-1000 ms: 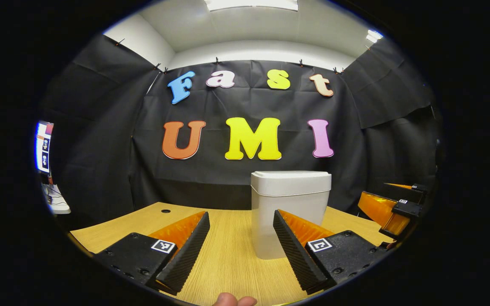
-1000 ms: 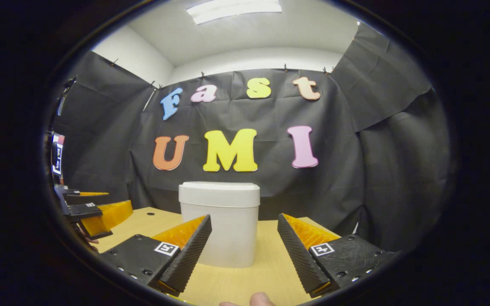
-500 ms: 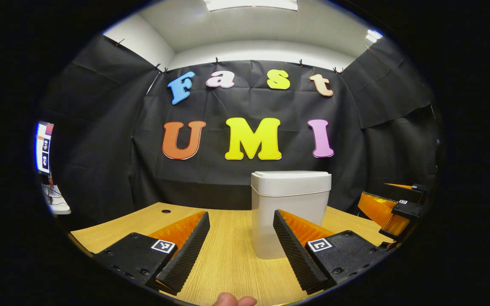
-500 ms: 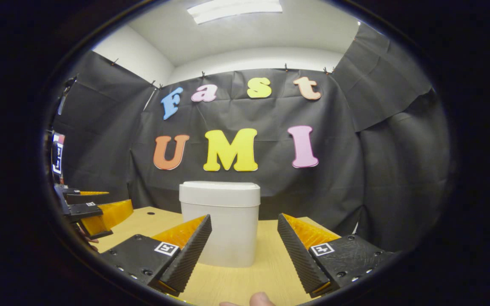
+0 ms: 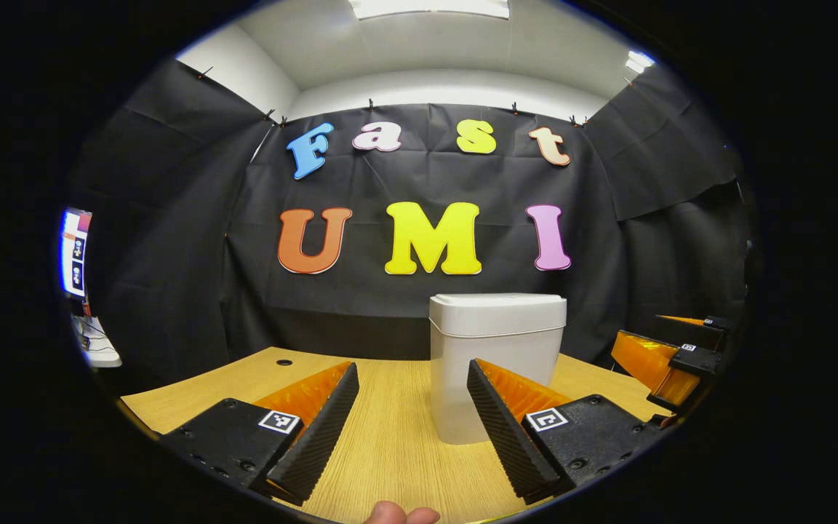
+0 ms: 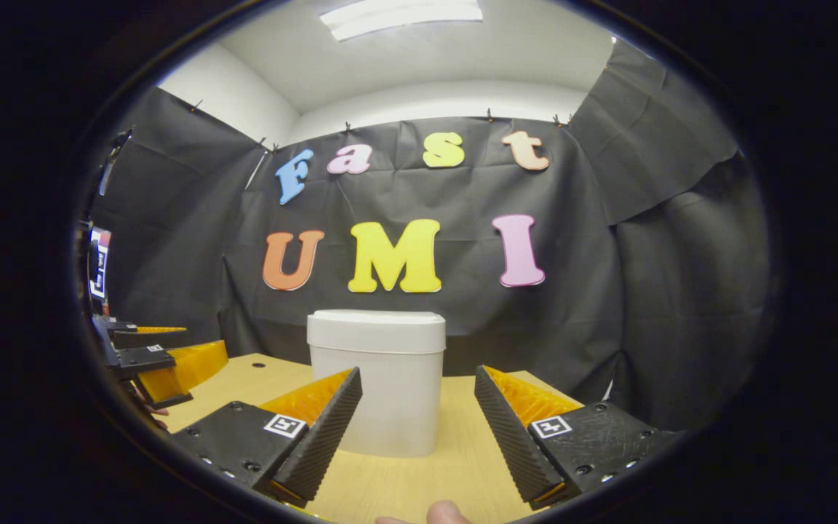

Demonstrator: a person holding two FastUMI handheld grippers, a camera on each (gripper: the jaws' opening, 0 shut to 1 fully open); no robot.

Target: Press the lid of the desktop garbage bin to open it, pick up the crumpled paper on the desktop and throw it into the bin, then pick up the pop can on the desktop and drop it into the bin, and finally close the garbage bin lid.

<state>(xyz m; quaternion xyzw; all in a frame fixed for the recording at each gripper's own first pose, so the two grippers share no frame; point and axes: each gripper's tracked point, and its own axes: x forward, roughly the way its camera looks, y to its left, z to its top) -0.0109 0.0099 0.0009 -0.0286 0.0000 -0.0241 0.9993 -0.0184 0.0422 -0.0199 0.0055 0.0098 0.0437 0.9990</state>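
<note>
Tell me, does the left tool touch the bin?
Apart. In the right gripper view the left tool hangs well to the side of the bin, with bare table between.

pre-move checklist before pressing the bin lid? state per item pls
1. Lid of the garbage bin shut, so a press is what comes next: ok.
2. Bin upright on the desk: ok.
3. Left gripper open and empty: ok.
4. Right gripper open and empty: ok.
5. Path to the lid free: ok, both grippers sit short of the bin and below lid height, so a lift comes first.
6. Crumpled paper and pop can located for the later picks: cannot tell from these views.
</note>
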